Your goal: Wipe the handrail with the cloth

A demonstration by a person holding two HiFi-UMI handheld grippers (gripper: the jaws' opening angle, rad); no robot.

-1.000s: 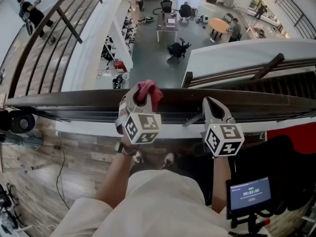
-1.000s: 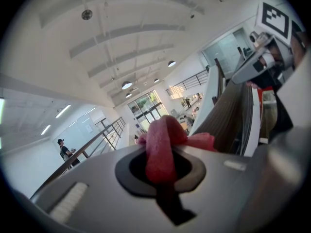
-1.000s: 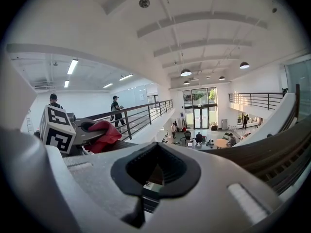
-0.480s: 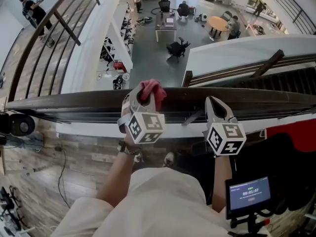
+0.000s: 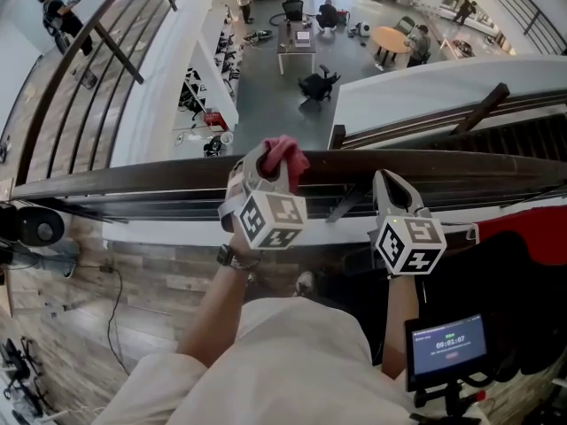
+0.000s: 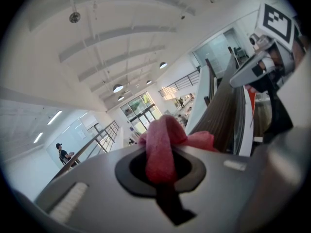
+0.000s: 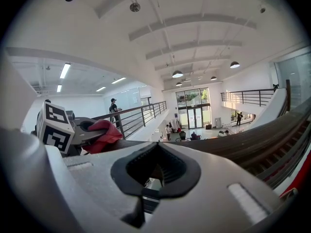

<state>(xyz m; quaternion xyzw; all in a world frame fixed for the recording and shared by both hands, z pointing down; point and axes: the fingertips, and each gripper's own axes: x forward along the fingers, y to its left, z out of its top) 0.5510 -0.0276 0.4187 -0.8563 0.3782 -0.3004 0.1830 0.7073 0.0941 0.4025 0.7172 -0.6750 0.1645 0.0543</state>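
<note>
Far below the dark, smooth handrail (image 5: 133, 177), a hall floor with desks (image 5: 299, 47) was shown by the head view alone; white ceiling beams (image 7: 194, 30) were shown only by the gripper views. A crumpled pink cloth (image 5: 285, 153) was clamped in the left gripper (image 5: 266, 168) and held on the rail's rounded top. The right gripper (image 5: 392, 187) was held nearby at the rail, its ribbed black pads (image 7: 170, 169) closed together on nothing.

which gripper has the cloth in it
The left gripper: it is shut on the pink cloth at the handrail, while the right gripper holds nothing.
</note>
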